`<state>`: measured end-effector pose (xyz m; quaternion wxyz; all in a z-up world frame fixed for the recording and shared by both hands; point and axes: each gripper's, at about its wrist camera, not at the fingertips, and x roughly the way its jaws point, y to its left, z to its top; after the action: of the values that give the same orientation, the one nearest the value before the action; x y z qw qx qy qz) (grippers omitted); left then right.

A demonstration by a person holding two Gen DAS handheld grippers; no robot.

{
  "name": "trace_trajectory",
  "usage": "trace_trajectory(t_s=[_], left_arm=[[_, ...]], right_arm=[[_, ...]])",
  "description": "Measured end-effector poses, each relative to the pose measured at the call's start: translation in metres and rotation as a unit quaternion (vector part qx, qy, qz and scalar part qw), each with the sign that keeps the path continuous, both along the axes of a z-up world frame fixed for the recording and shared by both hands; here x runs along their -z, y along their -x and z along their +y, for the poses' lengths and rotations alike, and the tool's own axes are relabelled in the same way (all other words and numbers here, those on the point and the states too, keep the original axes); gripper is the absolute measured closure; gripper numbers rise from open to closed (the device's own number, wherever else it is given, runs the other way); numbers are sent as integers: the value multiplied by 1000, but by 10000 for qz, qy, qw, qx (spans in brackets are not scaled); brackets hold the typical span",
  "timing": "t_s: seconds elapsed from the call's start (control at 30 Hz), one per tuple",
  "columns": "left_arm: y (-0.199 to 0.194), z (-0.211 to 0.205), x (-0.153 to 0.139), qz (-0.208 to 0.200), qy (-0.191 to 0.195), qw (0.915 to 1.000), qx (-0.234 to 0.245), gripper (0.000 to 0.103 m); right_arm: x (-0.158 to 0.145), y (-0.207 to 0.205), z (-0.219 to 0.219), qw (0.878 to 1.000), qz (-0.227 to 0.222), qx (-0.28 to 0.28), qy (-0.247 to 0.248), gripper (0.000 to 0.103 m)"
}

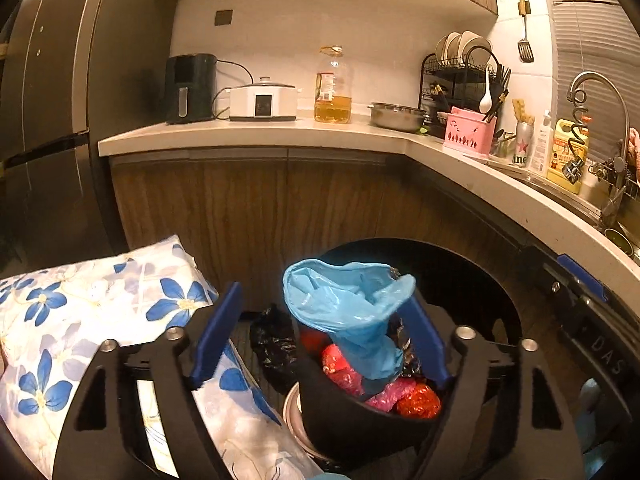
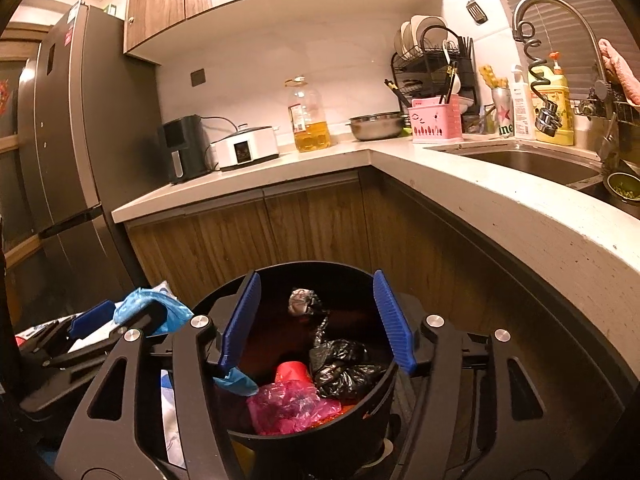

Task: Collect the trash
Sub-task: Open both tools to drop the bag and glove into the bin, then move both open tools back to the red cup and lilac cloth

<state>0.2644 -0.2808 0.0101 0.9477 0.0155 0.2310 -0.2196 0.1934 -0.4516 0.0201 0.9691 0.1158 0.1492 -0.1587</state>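
A black trash bin (image 2: 376,400) stands on the floor by the corner cabinets, holding red, pink and black bagged trash (image 2: 344,368). It also shows in the left wrist view (image 1: 360,420). My left gripper (image 1: 320,336) is open above the bin; a crumpled light blue plastic bag (image 1: 344,304) sits between its fingers, draped against the right finger and hanging down into the bin. My right gripper (image 2: 316,320) is open over the bin and holds nothing. The left gripper and the blue bag (image 2: 148,308) show at the left of the right wrist view.
A white cloth with blue flowers (image 1: 80,320) lies left of the bin. A fridge (image 2: 68,140) stands at the left. The L-shaped counter (image 2: 480,188) carries an oil bottle (image 2: 308,116), appliances, a steel bowl, a dish rack and a sink (image 2: 532,160).
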Motion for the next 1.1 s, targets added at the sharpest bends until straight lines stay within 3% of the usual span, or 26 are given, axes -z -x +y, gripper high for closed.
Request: trace_trajectory(t_s=[0.27,0.5,0.8,1.03,1.1], left_arm=[[4,0,15,302,-284,9991,110,16],[9,-2,34,613,-662,9958,154,16],[28,34,30,607,-370,9973,-204,15],[51,86,11,255,-170,9962,-813,13],[58,103,7,147,-113,9951,-969,7]], right_arm=[[-1,6,0,10000,-20,6,-26,44],[-4,11,2,10000,-48,26,-47,44],[-10,19,15,9999,-44,-52,78,42],[-11,27,43,9996,4,-229,140,38],[-11,28,54,9994,29,-314,155,37]])
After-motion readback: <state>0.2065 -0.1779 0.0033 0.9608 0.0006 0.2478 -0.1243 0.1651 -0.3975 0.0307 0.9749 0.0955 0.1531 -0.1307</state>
